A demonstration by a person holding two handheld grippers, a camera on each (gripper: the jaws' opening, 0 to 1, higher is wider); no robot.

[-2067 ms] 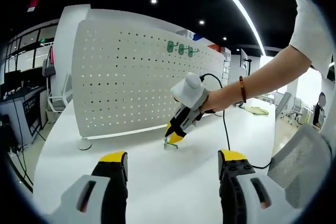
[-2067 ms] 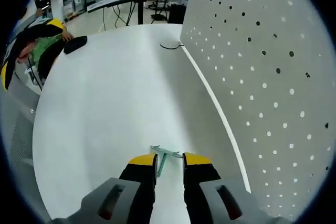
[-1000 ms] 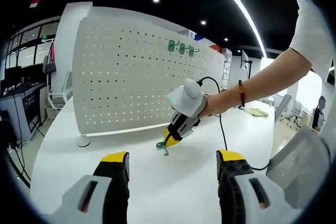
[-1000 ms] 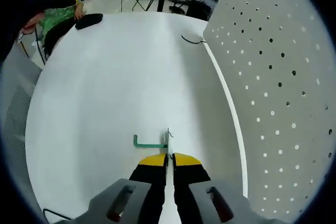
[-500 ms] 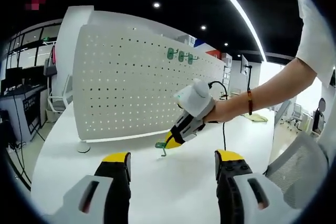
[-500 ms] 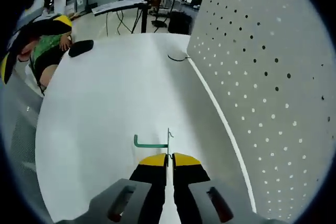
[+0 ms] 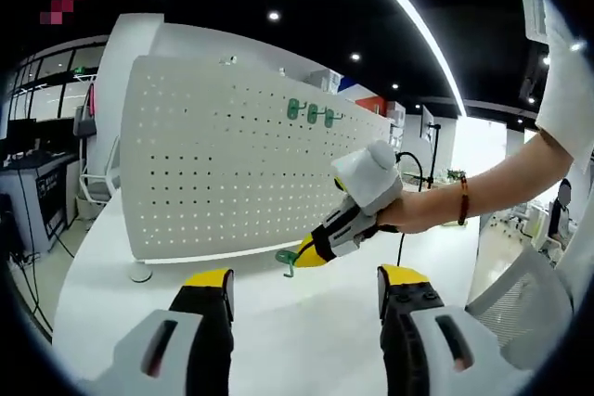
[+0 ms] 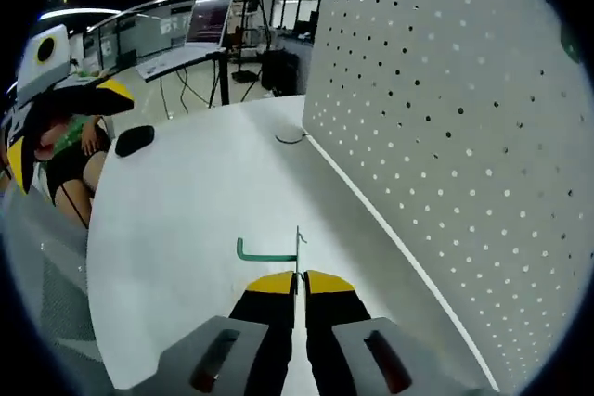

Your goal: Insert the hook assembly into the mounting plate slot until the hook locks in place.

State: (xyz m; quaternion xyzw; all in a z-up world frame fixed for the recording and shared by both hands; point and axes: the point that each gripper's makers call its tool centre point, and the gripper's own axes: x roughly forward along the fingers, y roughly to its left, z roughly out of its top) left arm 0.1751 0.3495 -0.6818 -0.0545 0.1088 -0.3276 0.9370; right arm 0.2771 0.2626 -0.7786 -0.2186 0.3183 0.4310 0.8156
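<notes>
The carry step is in hand: the green hook point(image 8: 267, 251) is held clamped between the closed jaws of the right gripper point(image 8: 298, 277), off the white table point(image 8: 176, 229) and short of the pegboard point(image 8: 464, 136), while the left gripper point(image 7: 302, 277) is kept open and empty. Next, the hook's prongs are to be lined up with a pair of holes and pressed in until locked. Compared with two seconds ago, the hook has been picked up from the table and raised toward the board.

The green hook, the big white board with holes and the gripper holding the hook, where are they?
green hook point(image 8: 266, 252), right gripper view, on its long bar.
white board with holes point(image 7: 223, 169), left gripper view, middle of its face.
right gripper point(image 8: 298, 276), right gripper view, between its yellow tips.
</notes>
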